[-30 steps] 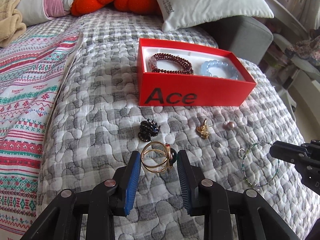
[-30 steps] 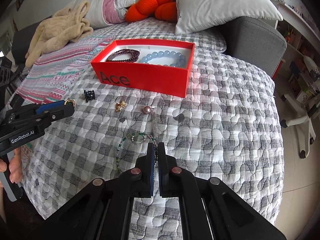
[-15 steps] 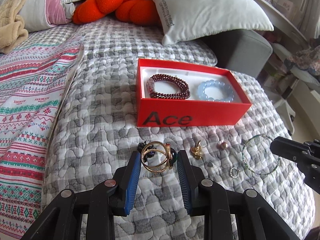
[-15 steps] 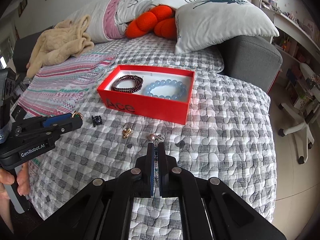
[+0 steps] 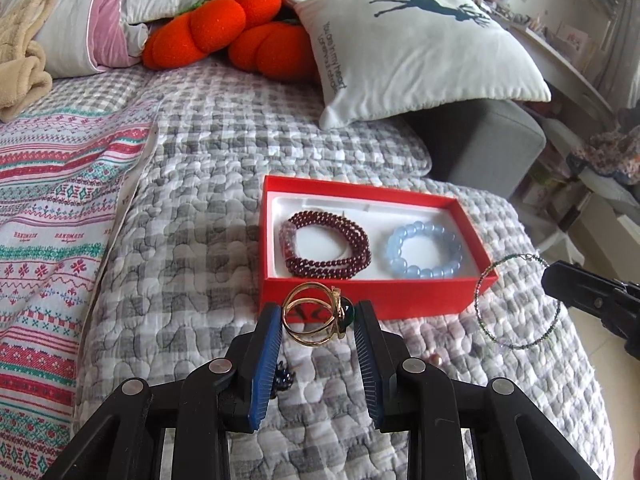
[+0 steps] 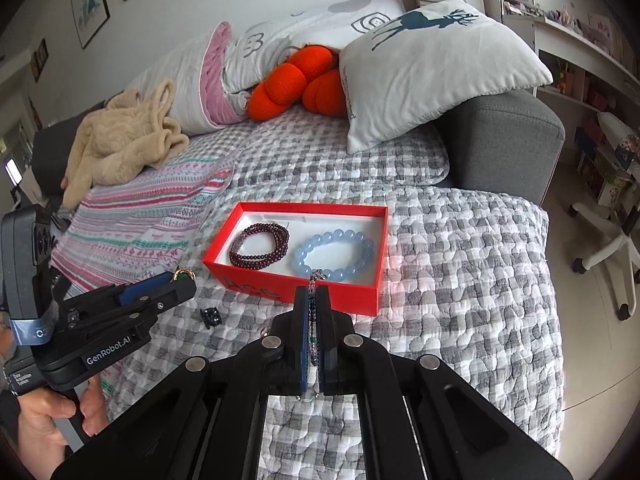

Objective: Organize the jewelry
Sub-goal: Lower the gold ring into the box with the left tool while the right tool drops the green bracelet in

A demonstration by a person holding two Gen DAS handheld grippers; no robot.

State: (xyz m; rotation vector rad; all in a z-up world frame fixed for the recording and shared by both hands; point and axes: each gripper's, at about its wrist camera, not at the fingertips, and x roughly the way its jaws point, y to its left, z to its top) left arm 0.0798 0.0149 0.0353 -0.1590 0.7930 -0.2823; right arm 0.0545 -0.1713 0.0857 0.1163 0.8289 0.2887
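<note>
Now both claws hover on the near side of the red box (image 5: 376, 296). The left claw (image 5: 318, 326) pinches a gold ring (image 5: 316, 314); the right claw (image 6: 314, 320), clamped tight, carries a thin beaded bracelet (image 5: 516, 300). Its full loop shows only from the left camera; the right sees it edge-on.

Glossy gold metal ring (image 5: 316, 314); matt red cardboard box (image 5: 380, 298); quilted cloth bedspread (image 5: 192, 240); glossy bead bracelets.

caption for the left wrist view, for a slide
Left gripper holds a gold ring before the red box of two bead bracelets.
</note>
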